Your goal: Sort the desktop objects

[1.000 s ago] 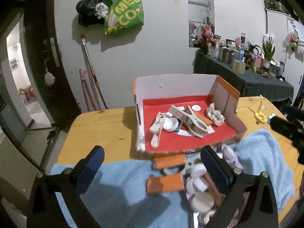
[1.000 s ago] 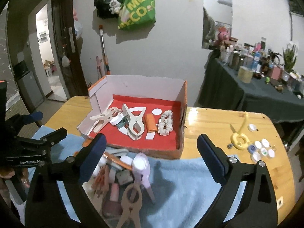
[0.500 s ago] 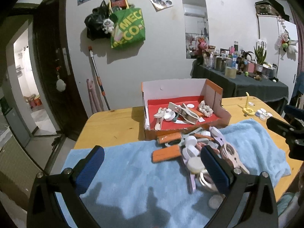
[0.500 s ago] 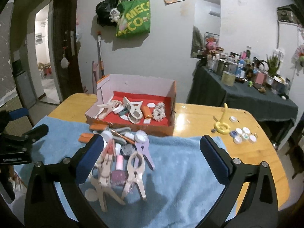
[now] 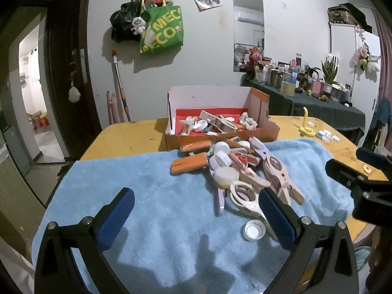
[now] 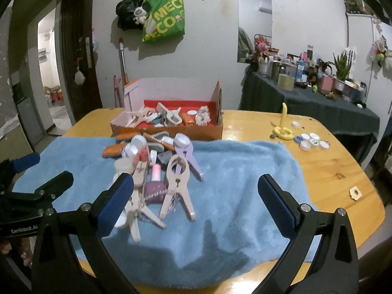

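Observation:
A pile of clips, caps and small bottles lies on a blue towel; the pile also shows in the right wrist view. Behind it stands an orange cardboard box with a red floor, holding clips, a cap and a scrunchie; it shows in the right wrist view too. My left gripper is open and empty, hovering over the towel's near part, left of the pile. My right gripper is open and empty, near the towel's front edge, with the pile between and beyond its fingers.
A yellow ring stand and several bottle caps sit on the wooden table at the right. A loose white cap lies on the towel. A cluttered dark side table stands behind.
Both grippers have pulled back and away from the box; more of the towel and the pile now shows. Both stay open and empty.

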`<state>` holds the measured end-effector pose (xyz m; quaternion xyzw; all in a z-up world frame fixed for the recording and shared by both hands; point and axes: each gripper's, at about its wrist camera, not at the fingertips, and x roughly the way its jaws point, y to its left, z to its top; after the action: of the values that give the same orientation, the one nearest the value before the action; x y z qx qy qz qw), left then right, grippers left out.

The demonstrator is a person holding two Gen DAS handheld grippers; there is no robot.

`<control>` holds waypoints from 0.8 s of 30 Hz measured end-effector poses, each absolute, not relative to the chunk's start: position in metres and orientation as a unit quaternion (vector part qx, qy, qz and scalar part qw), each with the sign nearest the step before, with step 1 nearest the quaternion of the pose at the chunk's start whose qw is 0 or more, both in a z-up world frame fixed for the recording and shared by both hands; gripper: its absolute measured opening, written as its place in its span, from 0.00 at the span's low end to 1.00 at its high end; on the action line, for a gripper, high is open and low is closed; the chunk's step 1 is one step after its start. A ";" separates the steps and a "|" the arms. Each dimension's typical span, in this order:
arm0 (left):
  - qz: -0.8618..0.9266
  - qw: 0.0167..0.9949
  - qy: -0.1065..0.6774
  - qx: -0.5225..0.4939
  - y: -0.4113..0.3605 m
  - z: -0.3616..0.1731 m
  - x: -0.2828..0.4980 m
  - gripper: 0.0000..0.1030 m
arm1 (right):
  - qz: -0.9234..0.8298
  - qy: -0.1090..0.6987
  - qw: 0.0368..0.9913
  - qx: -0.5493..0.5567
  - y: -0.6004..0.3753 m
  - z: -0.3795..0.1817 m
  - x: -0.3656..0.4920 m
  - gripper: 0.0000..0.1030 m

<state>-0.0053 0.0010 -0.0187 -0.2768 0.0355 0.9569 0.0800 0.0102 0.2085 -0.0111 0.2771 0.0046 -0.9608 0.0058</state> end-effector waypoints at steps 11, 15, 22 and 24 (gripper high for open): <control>0.955 0.077 0.039 -0.284 0.003 -0.039 0.002 1.00 | -0.961 0.012 0.000 0.277 0.203 -0.034 0.018 1.00; 0.955 0.076 0.031 -0.284 0.002 -0.040 0.002 1.00 | -0.960 0.010 0.001 0.279 0.204 -0.037 0.017 1.00; 0.956 0.070 0.023 -0.285 -0.001 -0.041 0.003 1.00 | -0.961 0.005 0.000 0.277 0.206 -0.037 0.018 1.00; 0.955 0.071 0.022 -0.286 -0.001 -0.041 0.002 1.00 | -0.961 0.006 0.000 0.277 0.205 -0.037 0.018 1.00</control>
<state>0.0024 -0.0010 -0.0409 -0.2859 0.0217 0.9554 0.0705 0.0175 0.2050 -0.0373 0.2769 0.0056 -0.9609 -0.0003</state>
